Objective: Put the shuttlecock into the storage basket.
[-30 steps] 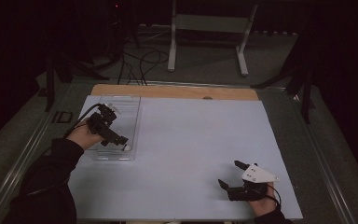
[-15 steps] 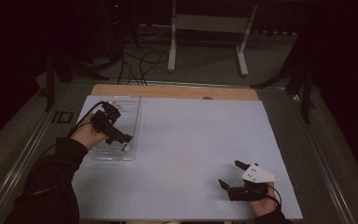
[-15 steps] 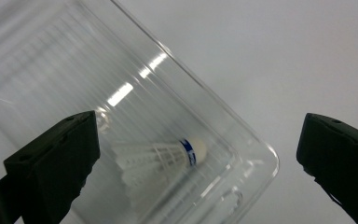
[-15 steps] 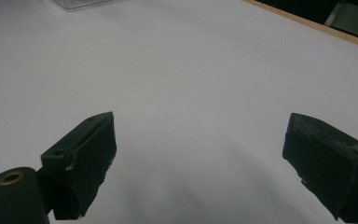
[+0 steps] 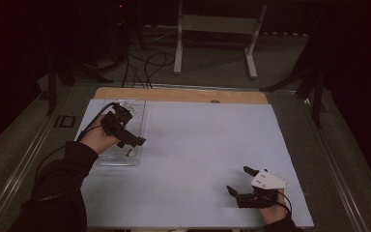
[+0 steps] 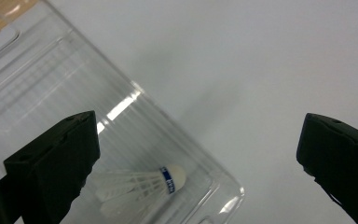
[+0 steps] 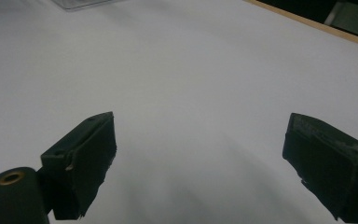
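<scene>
Hovering with jaws spread wide, the left gripper (image 6: 198,154) frames the shuttlecock (image 6: 140,186) lying in the clear tray (image 6: 51,74).

Wooden-edged table (image 5: 174,94) under a white sheet (image 5: 203,159); clear plastic tray (image 5: 136,110) lying at its left side.

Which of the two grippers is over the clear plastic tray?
The left gripper, open above the tray holding a shuttlecock; the right gripper sits over bare white table.

The high view looks forward and down over the whole table (image 5: 198,145). Each claw camera sits close above it. The left one shares the clear tray (image 6: 74,93), left of centre in the high view (image 5: 137,121).
</scene>
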The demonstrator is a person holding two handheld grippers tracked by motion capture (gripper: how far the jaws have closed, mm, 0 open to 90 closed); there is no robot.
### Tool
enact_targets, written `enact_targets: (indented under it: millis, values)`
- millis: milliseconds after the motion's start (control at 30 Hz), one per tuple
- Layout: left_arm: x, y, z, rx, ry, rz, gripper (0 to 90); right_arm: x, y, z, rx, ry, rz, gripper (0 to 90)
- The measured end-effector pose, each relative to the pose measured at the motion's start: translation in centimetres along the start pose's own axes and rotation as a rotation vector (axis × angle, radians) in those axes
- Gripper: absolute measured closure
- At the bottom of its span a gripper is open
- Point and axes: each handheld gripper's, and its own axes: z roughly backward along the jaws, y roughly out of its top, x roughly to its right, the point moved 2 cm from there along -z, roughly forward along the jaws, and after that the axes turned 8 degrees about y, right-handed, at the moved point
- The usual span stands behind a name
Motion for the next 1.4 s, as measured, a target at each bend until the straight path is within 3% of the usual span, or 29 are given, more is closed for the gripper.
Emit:
enact_targets:
  millis: [200,400,633,800,933,1167,1300,1400]
  values:
    - [0.6,0.6,0.0,0.021,-0.006,0.000,0.1,0.0,0.0,0.0,0.000,0.001,-0.001,9.5]
    - [1.9,1.3,-0.1,0.025,-0.021,-0.026,0.0,0.1,0.0,0.0,0.001,0.000,0.001,9.5]
    - [3.7,2.5,-0.2,0.070,-0.061,-0.067,0.0,0.1,0.0,0.0,0.001,0.000,0.001,9.4]
    - [5.3,3.1,-0.4,0.099,-0.096,-0.129,0.1,0.1,0.0,0.0,0.004,0.001,0.002,9.5]
    - [6.4,3.4,-0.7,0.106,-0.069,-0.175,0.1,0.1,0.0,0.1,0.004,0.000,0.001,9.4]
    - [7.7,3.5,-1.6,0.080,-0.112,-0.202,0.1,0.1,0.0,0.1,0.006,0.001,0.002,9.5]
    - [8.4,3.4,-2.3,0.081,-0.109,-0.225,0.1,0.1,0.0,0.1,0.002,0.000,0.001,9.4]
    - [8.7,3.1,-2.7,0.086,-0.124,-0.219,0.1,0.1,0.0,0.1,0.003,0.000,0.001,9.5]
